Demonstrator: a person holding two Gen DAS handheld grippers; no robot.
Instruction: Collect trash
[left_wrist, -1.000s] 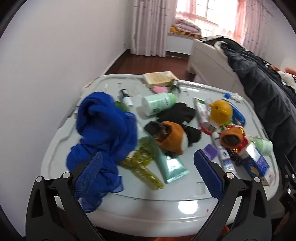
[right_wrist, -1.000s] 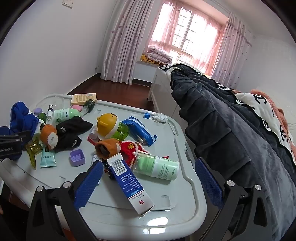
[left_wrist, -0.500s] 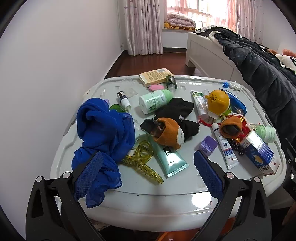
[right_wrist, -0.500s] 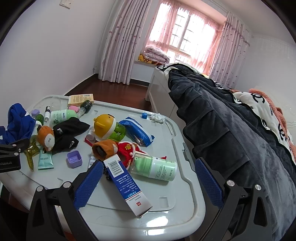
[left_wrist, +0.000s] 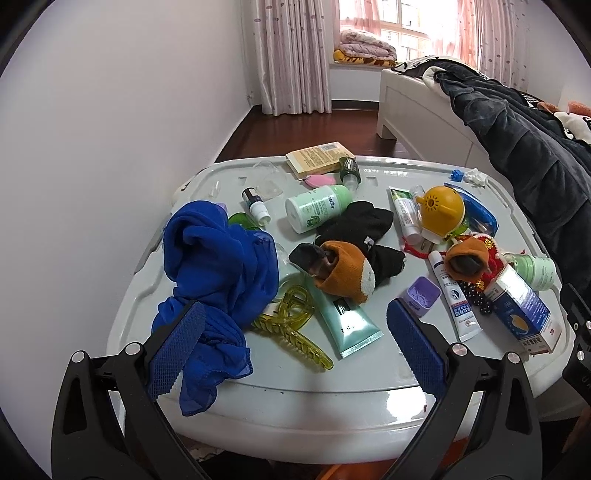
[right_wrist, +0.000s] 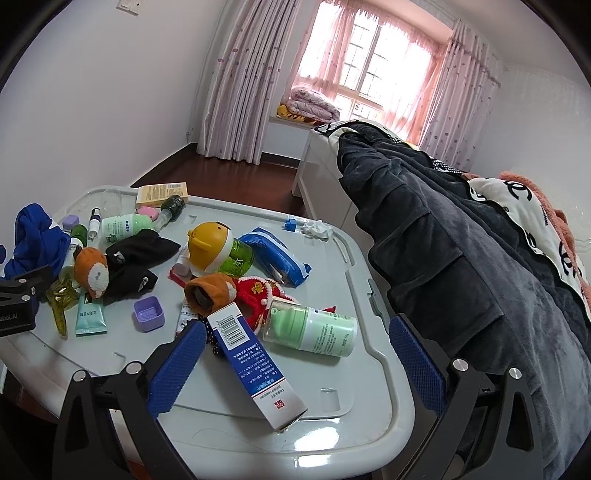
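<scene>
While both grippers gape | crumpled tissue (right_wrist: 316, 229) lies on lid (right_wrist: 369, 369)

The left gripper (left_wrist: 295, 347) hangs over the near edge of the grey surface (left_wrist: 258, 402), jaws wide apart and empty. Between them lie a yellow hair clip (left_wrist: 291, 328) and a green tube (left_wrist: 349, 325) — the clip touching a blue cloth (left_wrist: 218, 266) heaped toward the left edge. An orange sock (left_wrist: 347, 273) rests on the tube's far end, against a black sock (left_wrist: 365, 229). A purple cap (left_wrist: 424, 295) sits just beside the right pad (left_wrist: 415, 350).
</scene>
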